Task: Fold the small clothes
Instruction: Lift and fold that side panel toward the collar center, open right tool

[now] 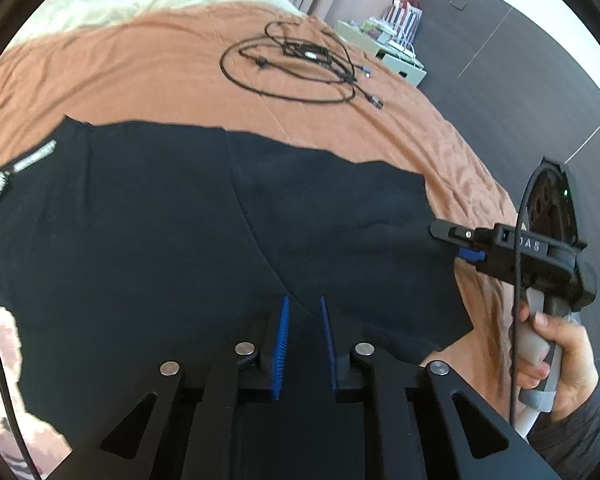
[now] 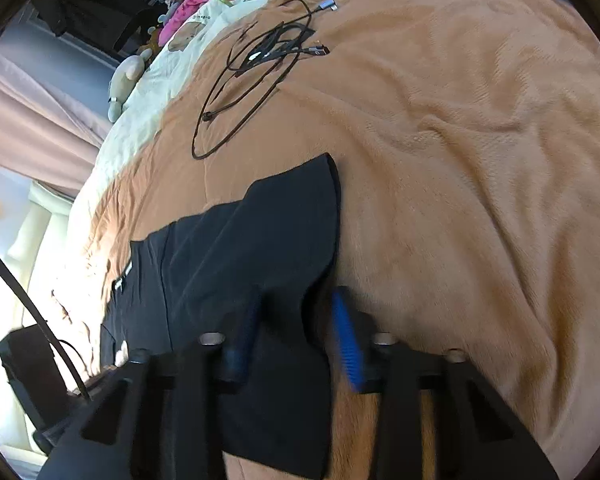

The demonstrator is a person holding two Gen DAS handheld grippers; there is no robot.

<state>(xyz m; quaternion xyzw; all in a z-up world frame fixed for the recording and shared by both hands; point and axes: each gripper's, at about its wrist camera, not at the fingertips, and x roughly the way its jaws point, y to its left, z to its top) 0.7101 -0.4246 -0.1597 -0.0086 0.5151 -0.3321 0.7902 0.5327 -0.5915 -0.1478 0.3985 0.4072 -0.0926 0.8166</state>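
**Fingers narrowed over the black garment's near edge**

Fingers of the left gripper (image 1: 305, 332) stood close together but not touching, a narrow gap between the blue pads, with the black garment (image 1: 180, 220) under and between them at lower centre of the left wrist view; whether the pads pressed cloth could not be told. The right gripper (image 2: 300, 332) straddled the garment's corner flap in the right wrist view, cloth lying between its fingers, but blur hid any contact.

Doing this step well probably meant pinching only the top layer at both points and lifting evenly, so the fold line stayed straight.

The garment lay flat on the orange-brown blanket (image 1: 140, 64) of the bed, its long axis running left to right across the left view, white print (image 1: 32, 160) toward mid-left. Coiled cables (image 1: 296, 68) lay well beyond it.
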